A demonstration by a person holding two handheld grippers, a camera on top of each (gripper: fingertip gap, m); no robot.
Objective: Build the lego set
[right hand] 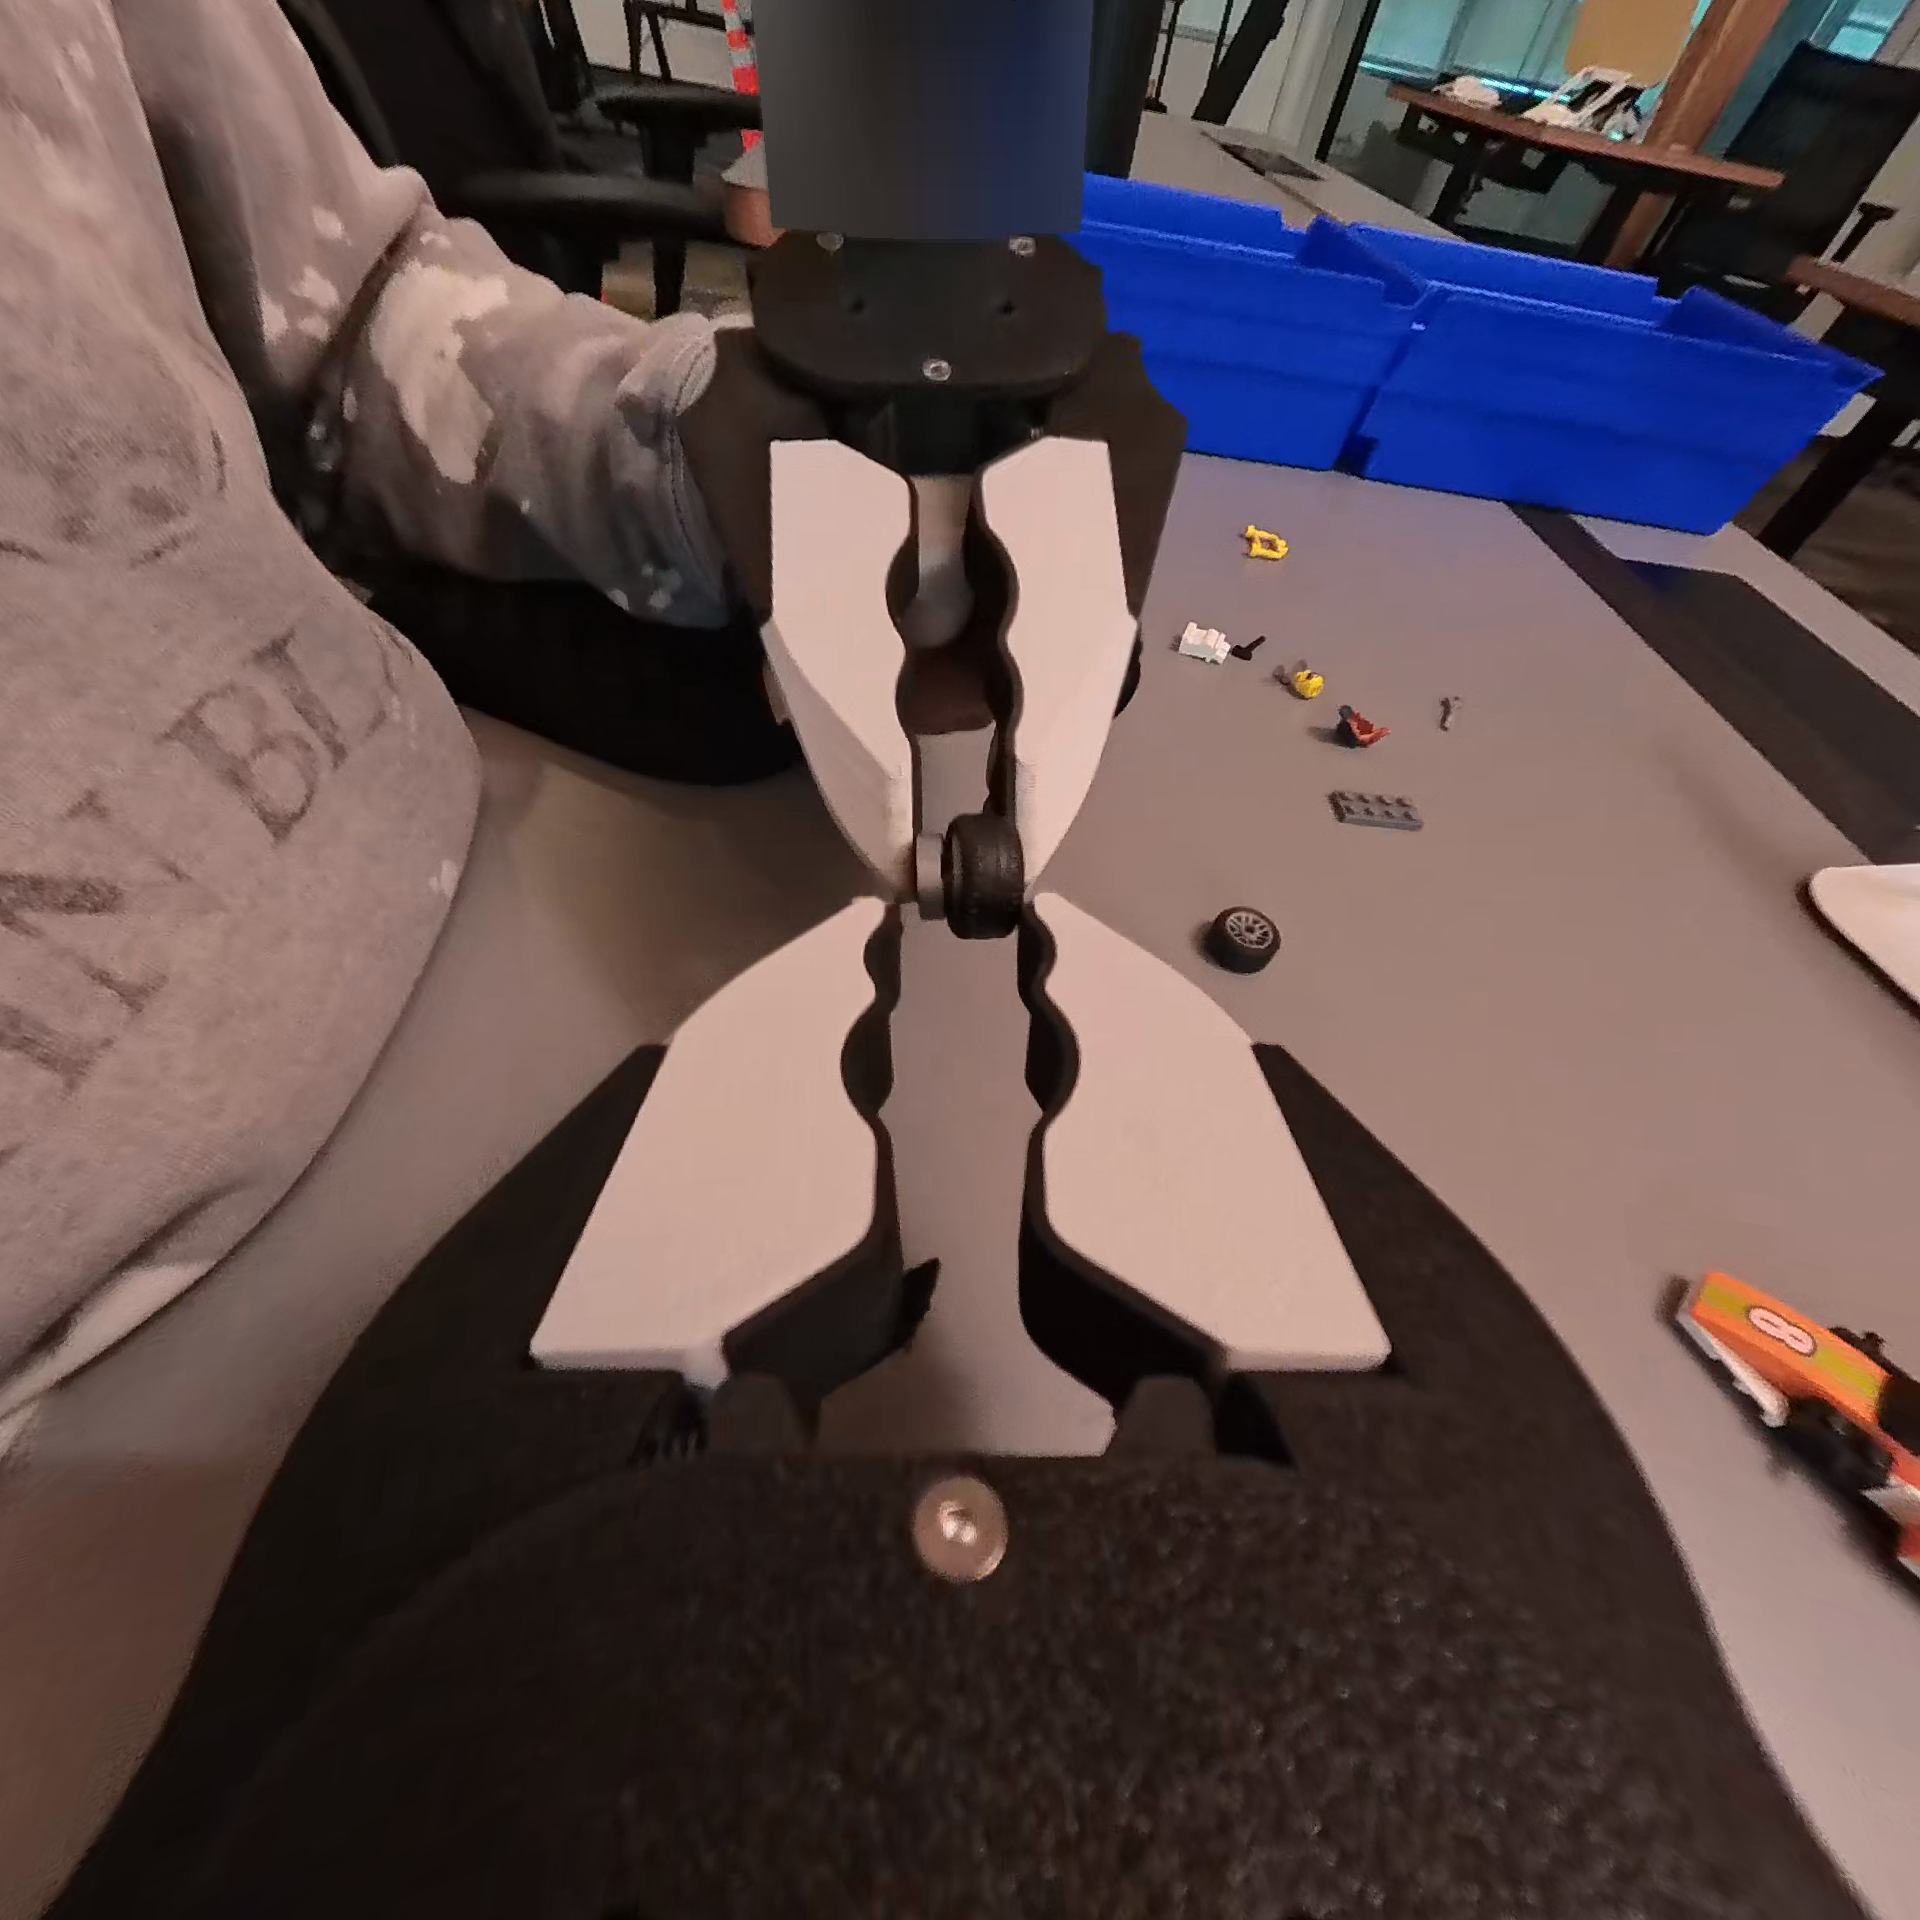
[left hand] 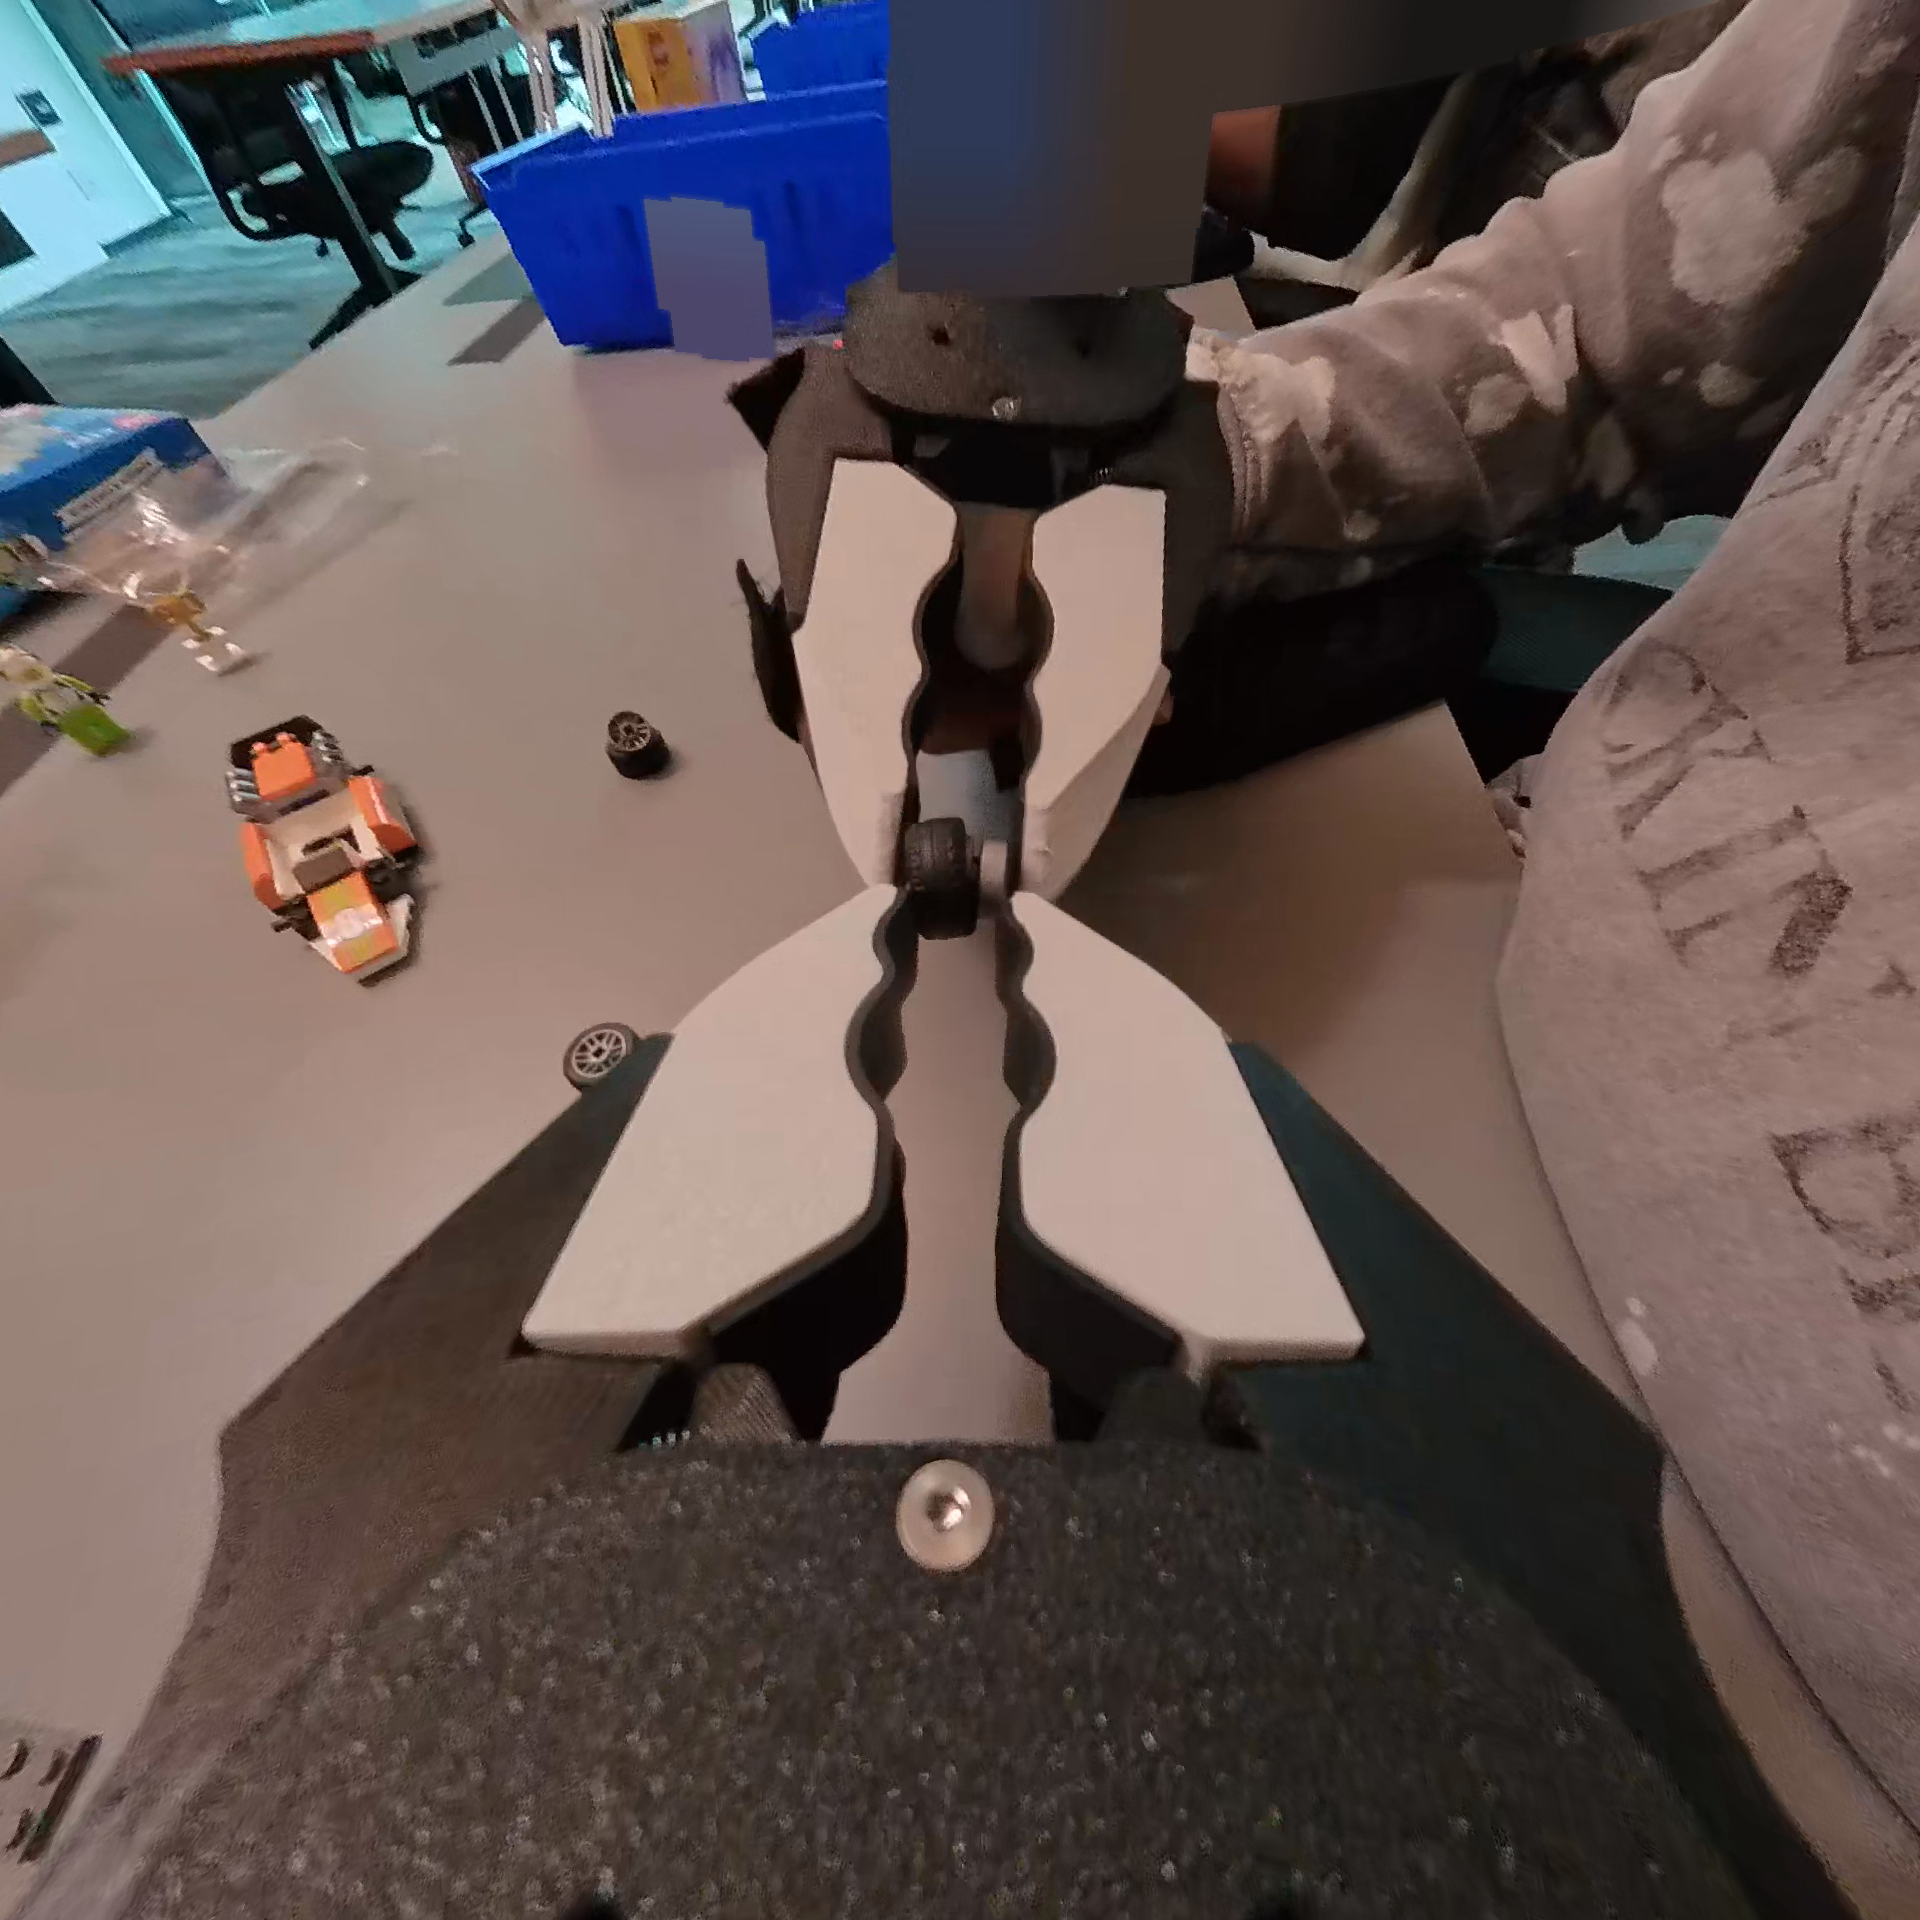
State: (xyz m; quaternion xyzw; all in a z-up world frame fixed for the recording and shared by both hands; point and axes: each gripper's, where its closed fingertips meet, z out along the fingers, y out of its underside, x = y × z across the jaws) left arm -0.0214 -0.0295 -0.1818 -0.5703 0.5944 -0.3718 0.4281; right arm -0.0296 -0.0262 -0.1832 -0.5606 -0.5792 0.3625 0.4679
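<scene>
Left wrist view. Left claw [left hand: 940,902] and right claw [left hand: 956,831] meet tip to tip above the bench [left hand: 582,540]. A small black tyre [left hand: 940,878] sits right at the left claw's tips, and a pale grey axle piece [left hand: 992,857] just beside it is pinched at the tips of the right claw. Both claws are nearly closed. The left one looks to have the tyre between its fingers, though whether it grips or merely touches is hard to tell from here. Left of the claw, well apart: the orange car body [left hand: 327,847] lying on the bench. One loose wheel [left hand: 635,742] lies between car and claws; another wheel [left hand: 600,1051] sits close against the claw's left flank.

Right wrist view. The right claw [right hand: 961,899] is narrowed to a small gap, its tips bearing on the grey axle piece [right hand: 928,868] and the tyre [right hand: 982,876]. The left claw [right hand: 961,842], opposite, is closed down on the same pair from the far side. To the claw's right: a loose wheel [right hand: 1243,939], a dark grey plate [right hand: 1375,809], scattered small parts, and the car body [right hand: 1808,1382] at the frame's edge.

Judgement: the step in hand is seating the tyre on the axle. The tyre's axis runs across the line joining the two claws, so the press must go sideways, not along the fingers. Afterwards the car lies nearer the left claw's outer side.
</scene>
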